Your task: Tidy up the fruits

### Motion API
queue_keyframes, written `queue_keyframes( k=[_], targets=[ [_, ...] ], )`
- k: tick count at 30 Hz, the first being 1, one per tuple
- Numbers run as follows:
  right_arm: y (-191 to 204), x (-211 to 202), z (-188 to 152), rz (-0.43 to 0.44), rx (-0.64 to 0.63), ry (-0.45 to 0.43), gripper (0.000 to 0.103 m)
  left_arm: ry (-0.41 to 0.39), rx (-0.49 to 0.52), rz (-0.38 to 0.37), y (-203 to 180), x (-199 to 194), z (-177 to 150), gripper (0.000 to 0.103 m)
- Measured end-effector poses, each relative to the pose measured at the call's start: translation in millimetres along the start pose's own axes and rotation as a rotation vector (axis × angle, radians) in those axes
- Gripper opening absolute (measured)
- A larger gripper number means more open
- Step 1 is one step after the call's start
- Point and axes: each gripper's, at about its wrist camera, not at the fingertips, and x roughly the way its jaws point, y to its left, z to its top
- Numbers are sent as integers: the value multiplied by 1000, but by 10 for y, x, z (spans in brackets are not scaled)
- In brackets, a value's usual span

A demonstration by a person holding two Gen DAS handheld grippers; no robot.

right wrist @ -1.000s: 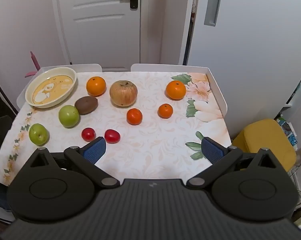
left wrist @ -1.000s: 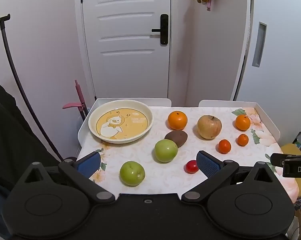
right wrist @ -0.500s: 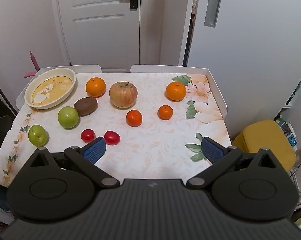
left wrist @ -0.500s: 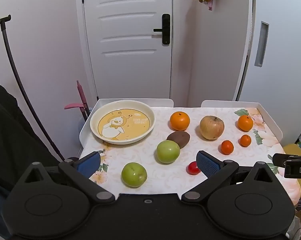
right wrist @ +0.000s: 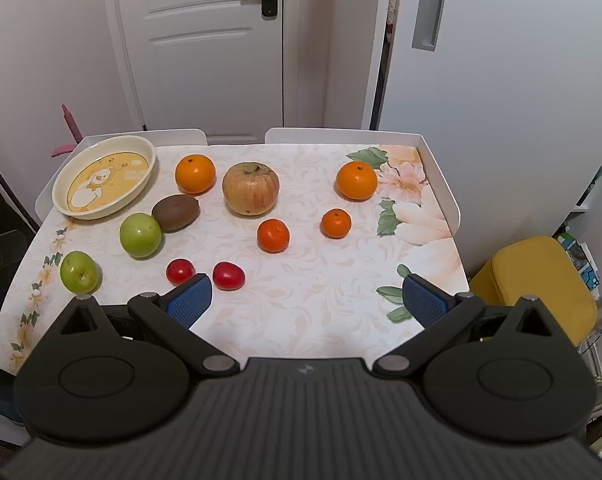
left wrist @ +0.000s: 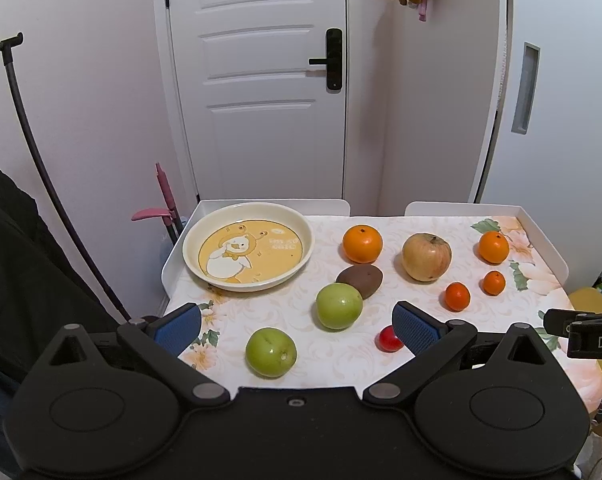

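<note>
Fruit lies loose on the bench (right wrist: 333, 312); the plate (left wrist: 248, 281) sits bare at its far left corner. We hold both tongs, left (left wrist: 297, 326) and right (right wrist: 307, 300), spread and holding nothing. Next, we judge, comes closing on the nearest green apple (left wrist: 271, 353).

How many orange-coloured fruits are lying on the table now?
4. Two big: one right of the plate, one near the right edge. Two small: and, in front of the apple. None looks hidden.
</note>
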Motion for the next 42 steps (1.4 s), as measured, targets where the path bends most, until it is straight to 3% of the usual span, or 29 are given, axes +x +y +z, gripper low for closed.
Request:
queue_keyframes(
  k=[42],
  targets=[
    [-6,30,21,10,5,0,103,-2,-6,26,35,12,27,103]
  ],
)
